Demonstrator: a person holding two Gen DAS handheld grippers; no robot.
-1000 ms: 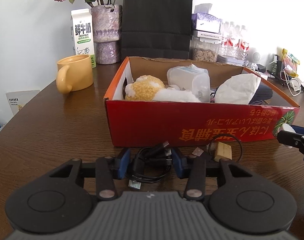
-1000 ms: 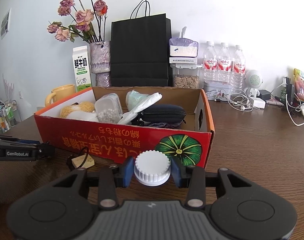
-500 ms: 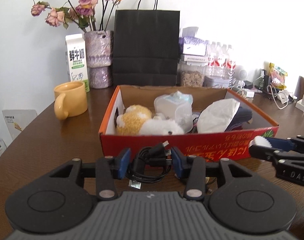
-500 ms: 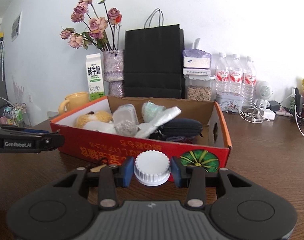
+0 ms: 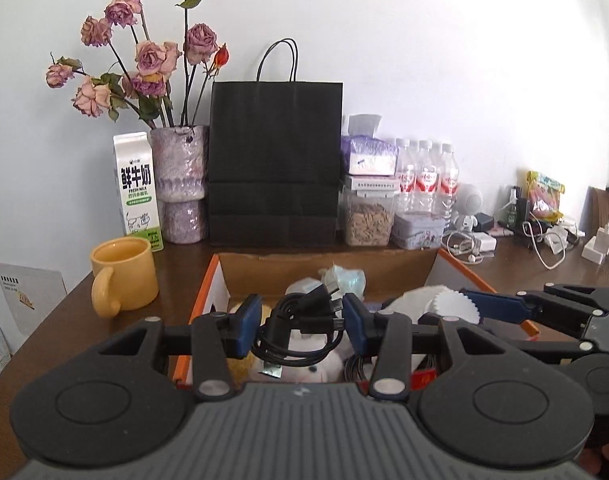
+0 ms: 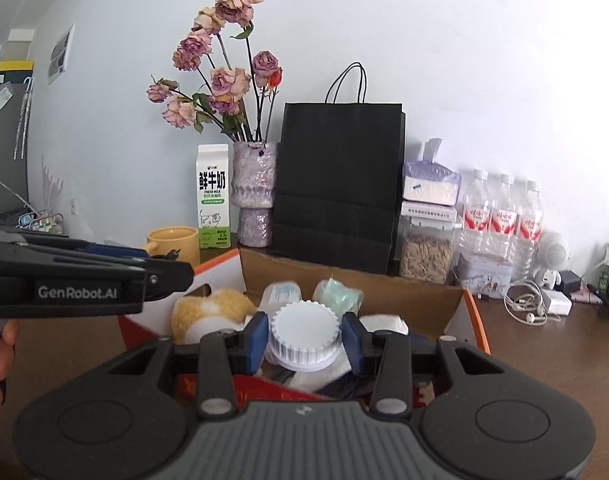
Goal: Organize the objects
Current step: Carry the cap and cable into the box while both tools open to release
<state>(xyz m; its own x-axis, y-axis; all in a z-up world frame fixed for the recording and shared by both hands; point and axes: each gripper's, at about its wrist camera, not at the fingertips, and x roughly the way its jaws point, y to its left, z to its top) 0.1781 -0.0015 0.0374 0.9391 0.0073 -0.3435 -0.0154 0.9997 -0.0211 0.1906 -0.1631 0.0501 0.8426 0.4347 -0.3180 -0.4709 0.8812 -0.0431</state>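
**Materials and finishes noted, both wrist views**

We record the left gripper [image 5: 300, 322] as matt black plastic with ribbed grey housing and blue pads; it clamps a glossy black rubbery cable coil [image 5: 300, 330]. The right gripper [image 6: 306, 338], same finish, clamps a white ridged plastic cap [image 6: 305, 336], semi-matt. The box [image 6: 420, 294] is raw brown cardboard inside, printed orange outside. At 10 o'clock of it we note a glazed yellow mug [image 5: 124, 276]; at 12 o'clock, a matt black paper bag [image 5: 274, 164]. The table [image 5: 56, 320] is dark wood, low sheen. The plush toy [image 6: 208, 312] looks fuzzy cloth.
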